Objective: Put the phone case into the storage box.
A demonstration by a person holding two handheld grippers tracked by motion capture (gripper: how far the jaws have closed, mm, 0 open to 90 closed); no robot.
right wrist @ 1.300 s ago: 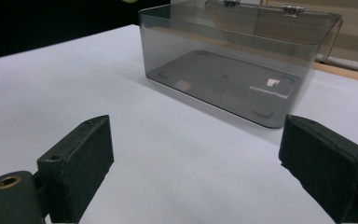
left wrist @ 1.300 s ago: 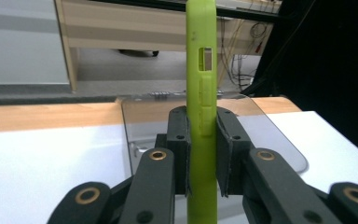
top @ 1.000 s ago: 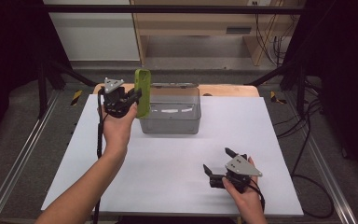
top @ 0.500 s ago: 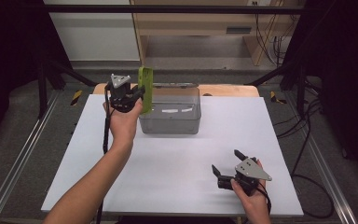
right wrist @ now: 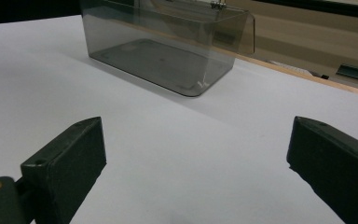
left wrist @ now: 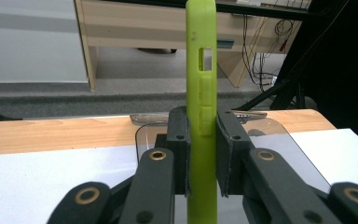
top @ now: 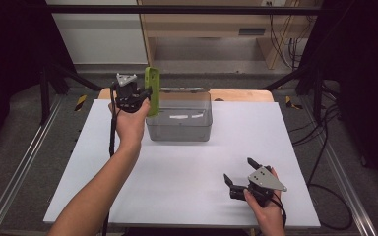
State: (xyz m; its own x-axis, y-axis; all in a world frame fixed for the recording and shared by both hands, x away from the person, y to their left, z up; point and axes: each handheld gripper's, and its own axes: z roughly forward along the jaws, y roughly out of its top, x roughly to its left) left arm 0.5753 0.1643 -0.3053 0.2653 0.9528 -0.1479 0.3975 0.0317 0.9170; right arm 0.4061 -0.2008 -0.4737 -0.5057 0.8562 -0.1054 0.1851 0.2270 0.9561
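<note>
Green case (left wrist: 201, 93) stands upright, clenched edge-on in the left gripper (top: 145, 93) beside the bin (top: 179, 118), likely for dropping in; right gripper (top: 241, 172) rests released on the tabletop (top: 177, 172).

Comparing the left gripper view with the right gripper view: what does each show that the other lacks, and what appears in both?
Left gripper view alone: the green phone case upright, clamped edge-on between the left tongs, with a cutout and side buttons visible. Right gripper view alone: the right tongs wide open with nothing between them, above bare table. Both: the smoky clear box, standing open on the white table with nothing visible inside it.
</note>
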